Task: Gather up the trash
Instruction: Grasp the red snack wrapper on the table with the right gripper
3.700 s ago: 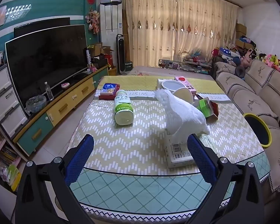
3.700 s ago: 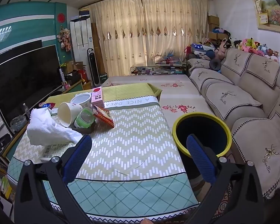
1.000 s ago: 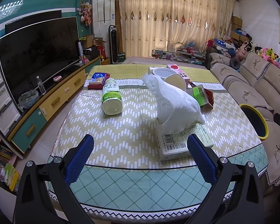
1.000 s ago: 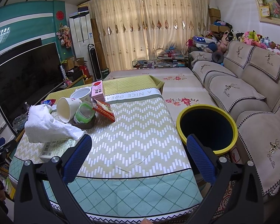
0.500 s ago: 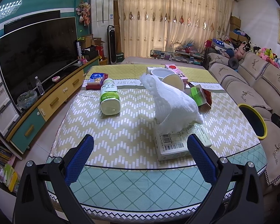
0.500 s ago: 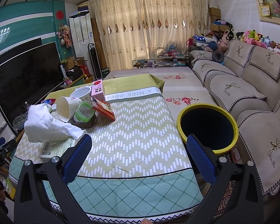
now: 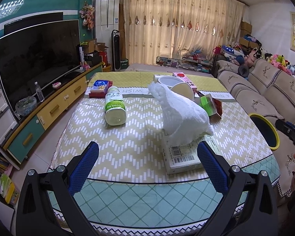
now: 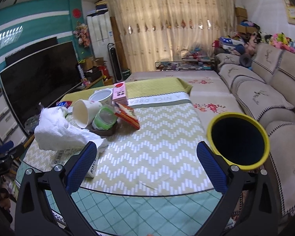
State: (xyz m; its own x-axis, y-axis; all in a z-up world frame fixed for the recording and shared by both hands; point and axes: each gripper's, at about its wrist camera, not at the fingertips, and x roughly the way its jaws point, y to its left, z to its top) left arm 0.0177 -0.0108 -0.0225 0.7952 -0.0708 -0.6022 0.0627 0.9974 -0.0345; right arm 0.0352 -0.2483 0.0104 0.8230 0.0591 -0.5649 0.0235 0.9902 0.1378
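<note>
left gripper (image 7: 147,157): jaws apart, empty
right gripper (image 8: 147,155): apart too, empty
tissue (image 7: 183,116): just ahead of left gripper, on box (image 7: 184,155)
bin (image 8: 238,139): right of right gripper
tip: pinch tissue high, box probably stays on bench (image 7: 127,137)

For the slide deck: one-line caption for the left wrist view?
Open left gripper faces cluttered table: crumpled white tissue on a flat box, toppled bottle.

Both wrist views look forward from the near edge of the zigzag-patterned tablecloth (image 7: 139,137), (image 8: 157,147); beyond the fingers, each shows the crumpled white tissue (image 7: 183,116), (image 8: 59,131).
</note>
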